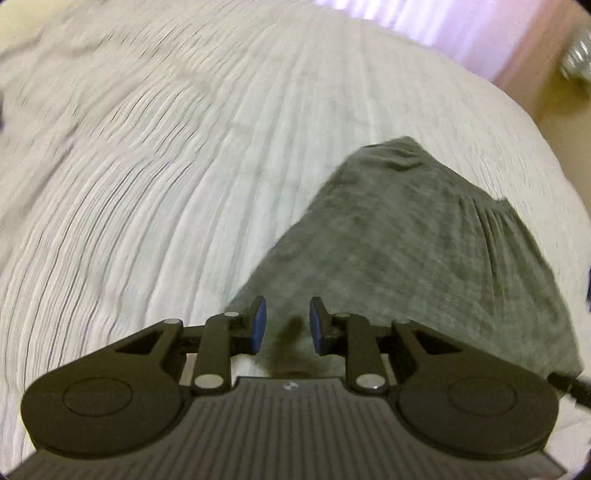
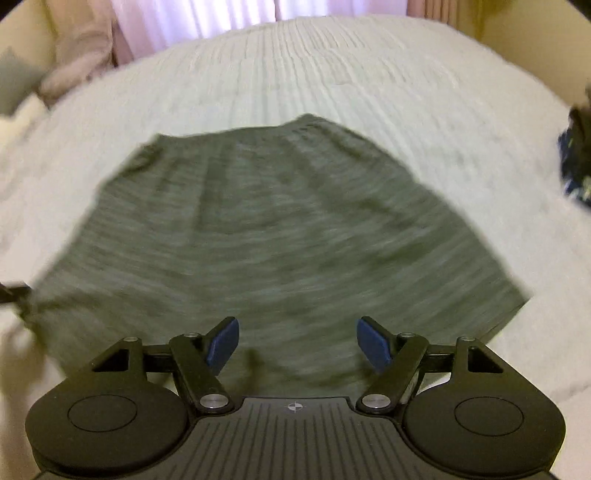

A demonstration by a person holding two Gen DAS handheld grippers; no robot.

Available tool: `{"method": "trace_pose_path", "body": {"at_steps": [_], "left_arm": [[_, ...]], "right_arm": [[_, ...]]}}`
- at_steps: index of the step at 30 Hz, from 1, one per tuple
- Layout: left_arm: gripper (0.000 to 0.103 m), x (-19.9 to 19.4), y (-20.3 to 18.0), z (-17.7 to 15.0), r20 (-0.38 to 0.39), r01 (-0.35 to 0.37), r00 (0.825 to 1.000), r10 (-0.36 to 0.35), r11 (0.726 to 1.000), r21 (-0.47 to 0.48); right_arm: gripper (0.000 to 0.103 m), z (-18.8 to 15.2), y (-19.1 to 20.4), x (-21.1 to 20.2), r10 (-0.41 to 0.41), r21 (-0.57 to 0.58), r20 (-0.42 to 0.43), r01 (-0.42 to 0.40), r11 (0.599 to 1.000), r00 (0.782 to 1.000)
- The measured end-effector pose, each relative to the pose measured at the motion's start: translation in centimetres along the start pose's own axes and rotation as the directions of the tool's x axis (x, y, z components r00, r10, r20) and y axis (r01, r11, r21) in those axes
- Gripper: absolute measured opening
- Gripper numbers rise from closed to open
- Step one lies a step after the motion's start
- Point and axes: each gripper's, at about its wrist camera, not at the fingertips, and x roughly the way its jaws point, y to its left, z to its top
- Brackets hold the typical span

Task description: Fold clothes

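Grey-green garment (image 2: 273, 236): spread flat on bed (image 2: 369, 85), gathered waistband at far edge, hem nearest the cameras; mottled knit, blurred in both views.

Bed: covered with white ribbed bedspread (image 1: 166, 166), garment lying near its middle in the right wrist view, toward the right side in the left wrist view.

Left claw (image 1: 284, 325): blue pads (image 1: 259, 325) standing a narrow gap apart, over the garment's near left corner; nothing pressed between them (a dark smear in the gap, too blurred to identify). Open, holding nothing.

Right claw (image 2: 297, 345): blue pads spread wide, above the garment's near edge; cloth visible below the gap, not pinched. Open, holding nothing.

Dark patterned item (image 2: 576, 155): at right edge of bed in right wrist view, well apart from garment; kind not determinable.

Pale curtains (image 2: 221, 14): beyond far side of bed, pinkish light through them.

Pink cloth (image 2: 81, 55): heaped at far left corner, beside the curtains.
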Motion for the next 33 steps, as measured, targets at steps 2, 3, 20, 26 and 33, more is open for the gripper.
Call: {"method": "trace_pose_path", "body": {"at_steps": [2, 3, 20, 26, 33], "left_arm": [[0.021, -0.2, 1.7, -0.7, -0.044, 0.034, 0.998, -0.037, 0.997, -0.067], [0.022, -0.3, 2.7, -1.3, -0.064, 0.056, 0.996, -0.063, 0.992, -0.111], [0.000, 1.6, 8.6, -1.7, 0.020, 0.235, 0.969, -0.246, 0.898, -0.372], [0.000, 1.2, 10.0, -1.8, 0.041, 0.219, 0.975, -0.218, 0.916, -0.337], [0.031, 2.2, 9.4, -1.8, 0.059, 0.286, 0.957, -0.285, 0.884, -0.371]], "right_arm": [[0.075, -1.2, 0.8, -0.3, 0.106, 0.103, -0.037, -0.102, 0.989, 0.994], [0.074, -1.8, 1.0, -0.2, 0.161, 0.166, -0.060, -0.149, 0.975, 0.985], [0.003, -5.8, 1.3, 2.5, 0.356, 0.484, -0.070, -0.281, 0.829, 0.932], [0.003, -6.7, 0.5, 3.5, 0.355, 0.408, -0.115, -0.281, 0.869, 0.928], [0.061, -5.7, 1.1, 1.8, 0.349, 0.420, -0.072, -0.289, 0.860, 0.934]]}}
